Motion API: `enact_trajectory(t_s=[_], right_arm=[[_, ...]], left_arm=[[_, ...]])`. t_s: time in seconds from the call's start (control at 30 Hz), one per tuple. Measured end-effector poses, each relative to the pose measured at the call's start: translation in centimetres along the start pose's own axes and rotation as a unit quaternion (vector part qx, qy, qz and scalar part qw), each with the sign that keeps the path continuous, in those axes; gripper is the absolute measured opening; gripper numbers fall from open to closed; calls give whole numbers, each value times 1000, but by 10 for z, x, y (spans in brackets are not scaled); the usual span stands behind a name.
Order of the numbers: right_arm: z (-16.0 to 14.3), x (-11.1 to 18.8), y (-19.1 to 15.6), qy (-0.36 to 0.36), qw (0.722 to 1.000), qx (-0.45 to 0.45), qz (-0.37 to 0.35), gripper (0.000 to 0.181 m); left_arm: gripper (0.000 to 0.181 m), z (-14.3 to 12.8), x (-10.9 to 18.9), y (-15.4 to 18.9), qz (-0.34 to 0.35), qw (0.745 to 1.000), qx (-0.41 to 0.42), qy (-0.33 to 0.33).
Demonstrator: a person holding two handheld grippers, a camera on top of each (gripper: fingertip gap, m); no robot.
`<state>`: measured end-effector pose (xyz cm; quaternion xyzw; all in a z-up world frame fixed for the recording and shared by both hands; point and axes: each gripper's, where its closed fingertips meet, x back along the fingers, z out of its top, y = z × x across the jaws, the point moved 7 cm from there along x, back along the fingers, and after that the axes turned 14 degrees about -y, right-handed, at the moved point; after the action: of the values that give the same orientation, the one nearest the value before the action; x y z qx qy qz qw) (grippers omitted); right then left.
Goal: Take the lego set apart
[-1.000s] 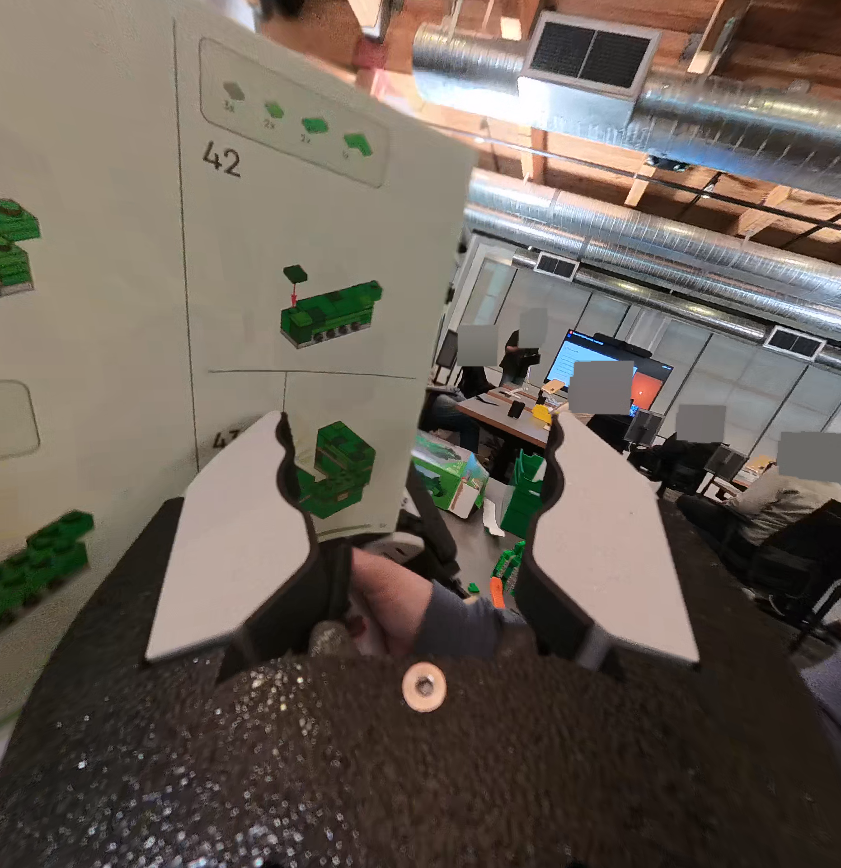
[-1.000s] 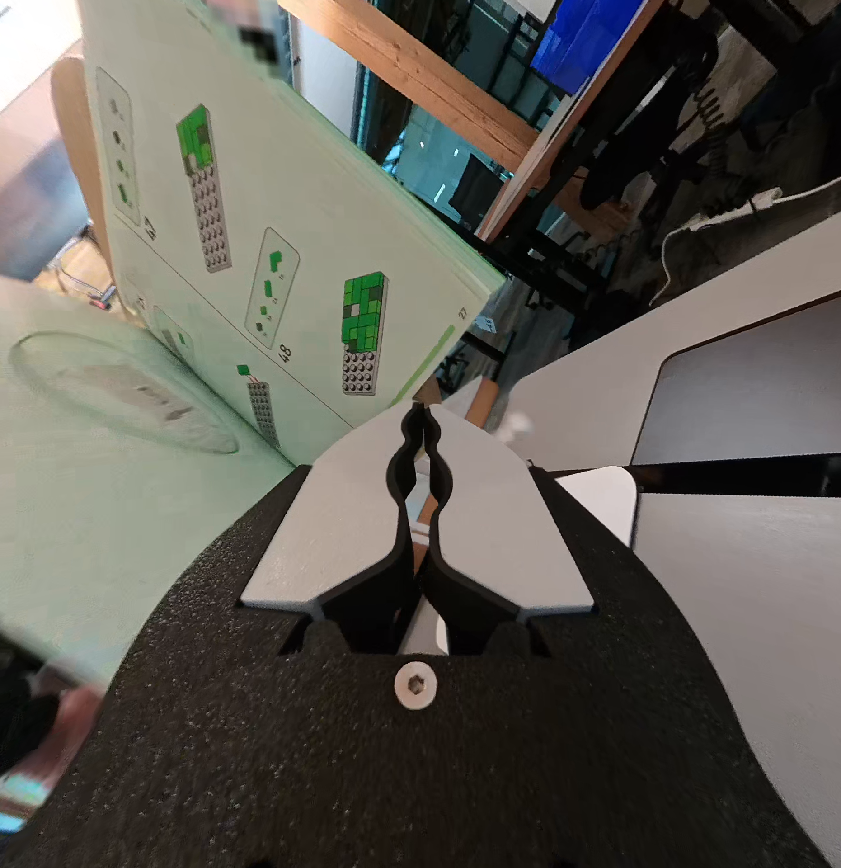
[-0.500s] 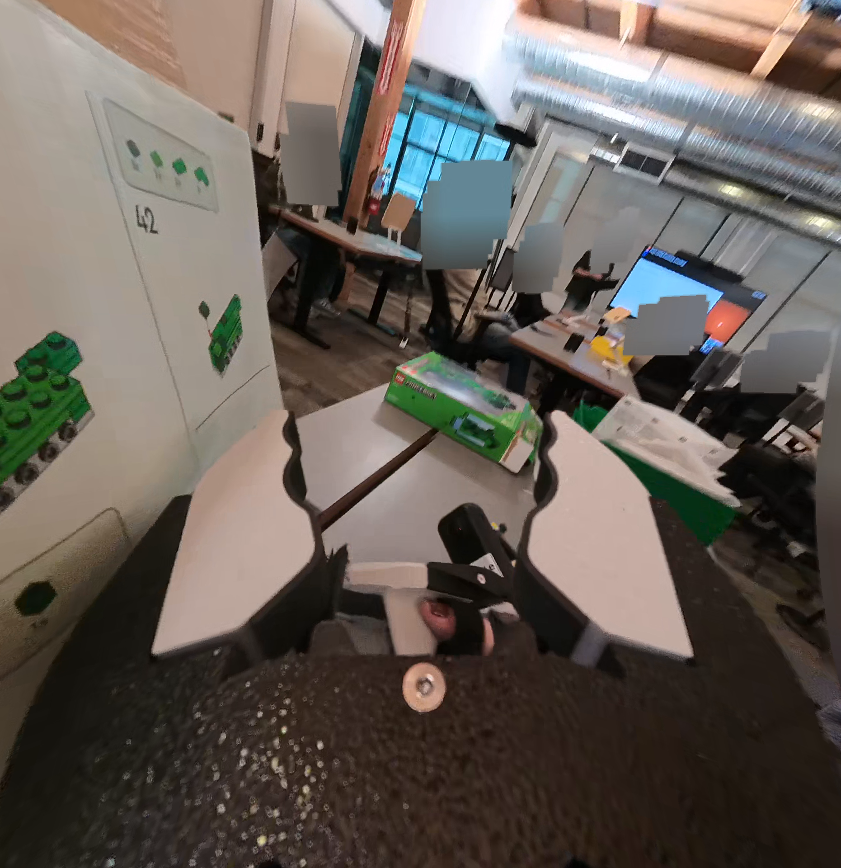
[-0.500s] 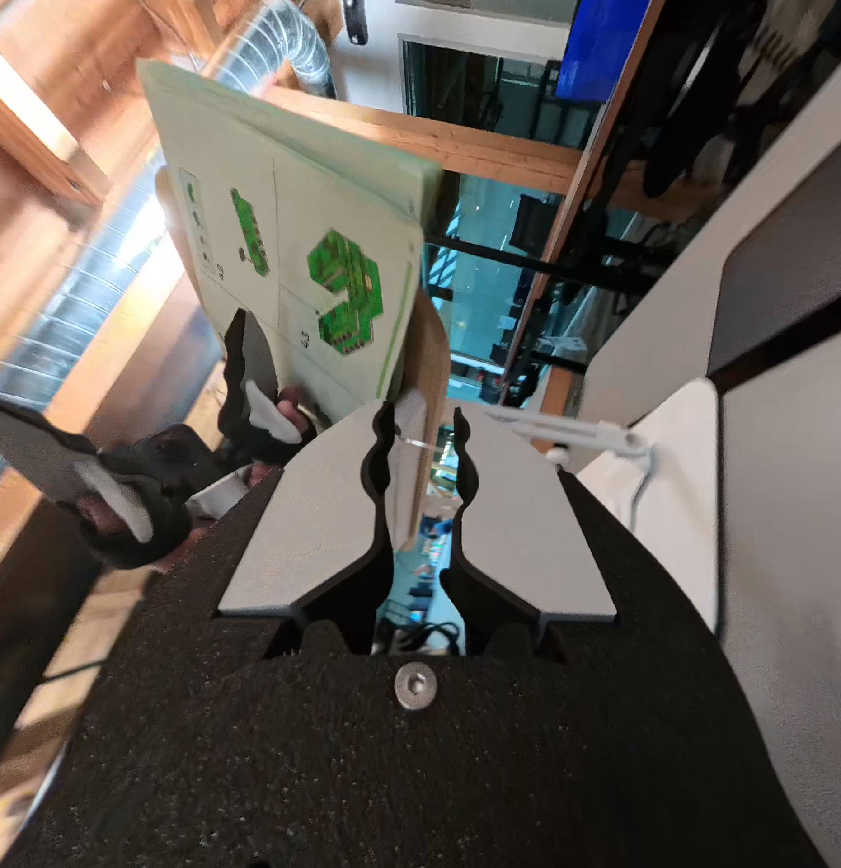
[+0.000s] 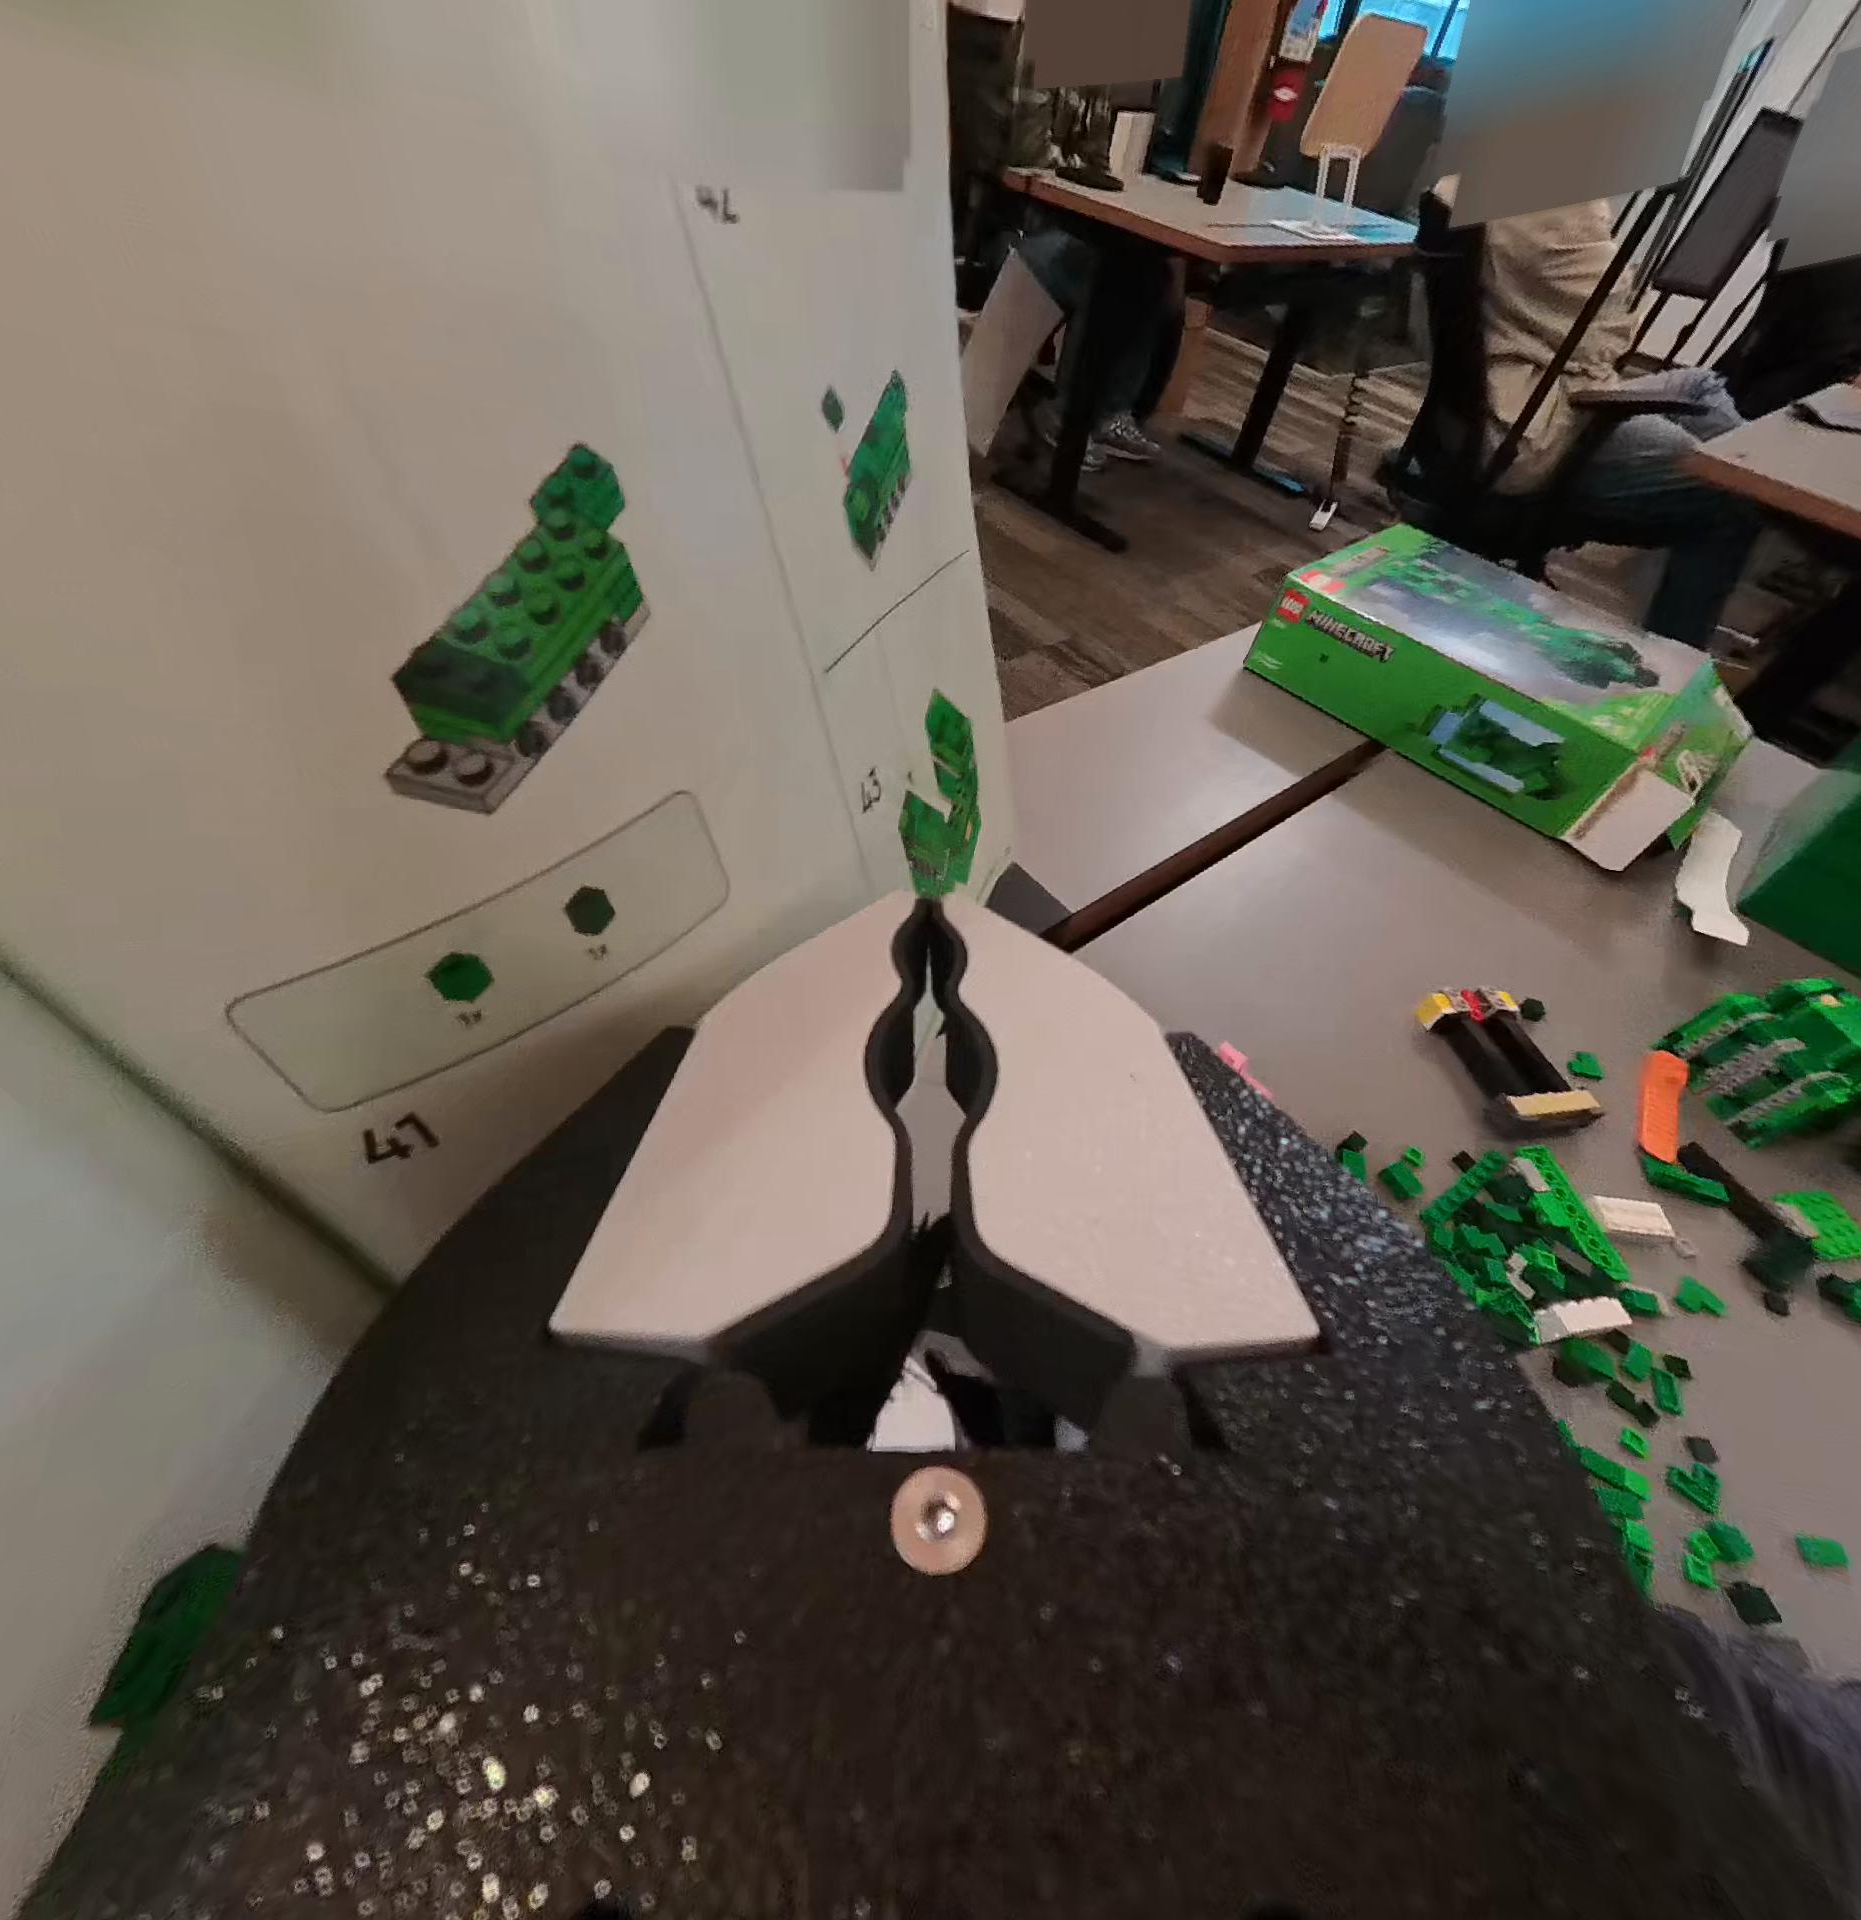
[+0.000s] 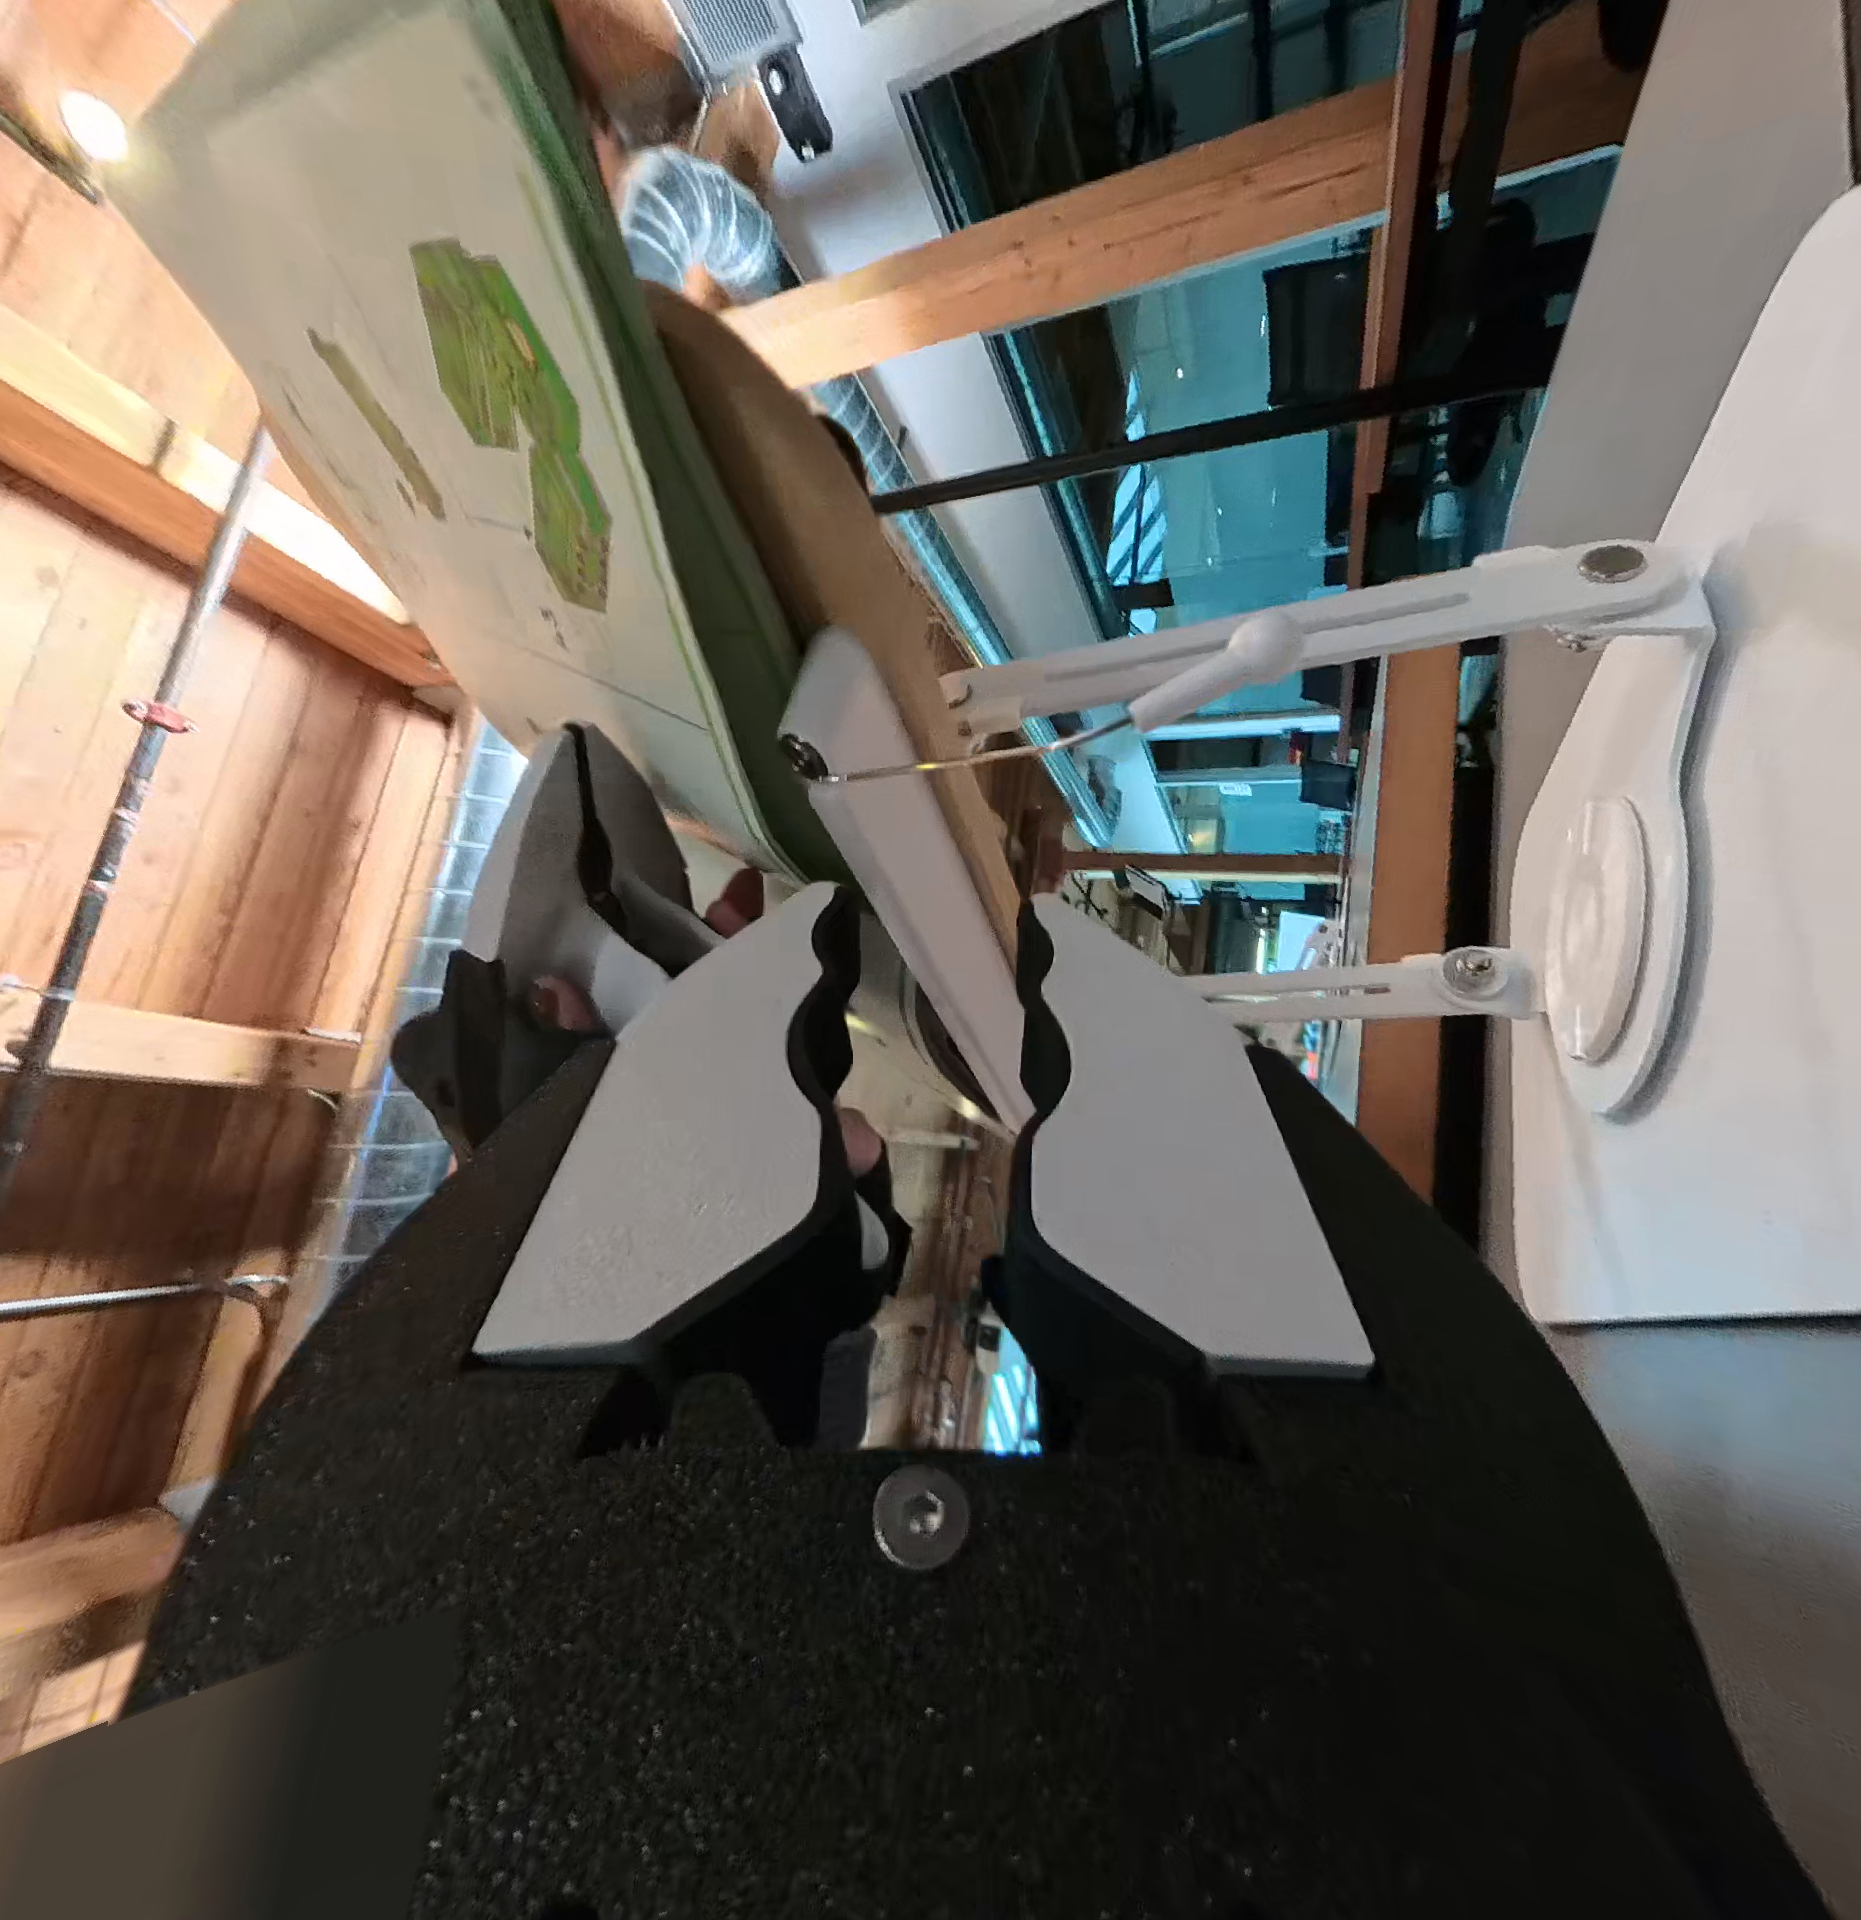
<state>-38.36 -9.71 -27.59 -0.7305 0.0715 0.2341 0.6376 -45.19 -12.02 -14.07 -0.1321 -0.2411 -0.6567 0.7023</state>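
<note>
The instruction booklet [image 5: 469,436] stands open on a white stand at the left. My left gripper [image 5: 929,912] is shut, its tips pinching the lower right corner of the booklet's page. A pile of loose green lego pieces [image 5: 1518,1236] and a partly built green model [image 5: 1799,1070] lie on the grey table [image 5: 1269,935] to the right. My right gripper [image 6: 936,914] is open, with the stand's white ledge [image 6: 905,894] between its jaws. The booklet [image 6: 458,395] and the left gripper [image 6: 562,842] show beyond it.
A green lego box [image 5: 1497,686] lies at the table's far side, a green bin [image 5: 1830,862] at the right edge. An orange brick separator [image 5: 1660,1101] and a black piece [image 5: 1508,1060] lie near the model. The stand's white base [image 6: 1736,790] rests on the table. People sit at desks behind. Left tips to right tips: about 10 cm.
My left gripper has closed on the page corner and tilted down towards the table. My right gripper has opened wider and moved up to the stand's ledge.
</note>
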Motion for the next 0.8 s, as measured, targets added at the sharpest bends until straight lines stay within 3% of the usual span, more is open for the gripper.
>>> enact_trajectory(t_s=[0.2, 0.47, 0.57, 0.7, 0.8], right_arm=[[6, -5, 7, 38, 997, -50, 39, 33], [15, -12, 16, 70, 994, -74, 44, 33], [19, -14, 19, 91, 989, -96, 62, 27], [29, -10, 17, 136, 984, -73, 89, 4], [36, -10, 14, 149, 980, -51, 120, 2]], left_arm=[[0, -2, -9, -11, 60, 998, 9, 22], [0, -5, -14, -16, 80, 996, 33, 14], [0, -5, -15, -17, 94, 995, 39, 10], [0, -5, -15, -16, 111, 993, 36, 5], [0, -5, -16, -16, 113, 993, 40, 5]])
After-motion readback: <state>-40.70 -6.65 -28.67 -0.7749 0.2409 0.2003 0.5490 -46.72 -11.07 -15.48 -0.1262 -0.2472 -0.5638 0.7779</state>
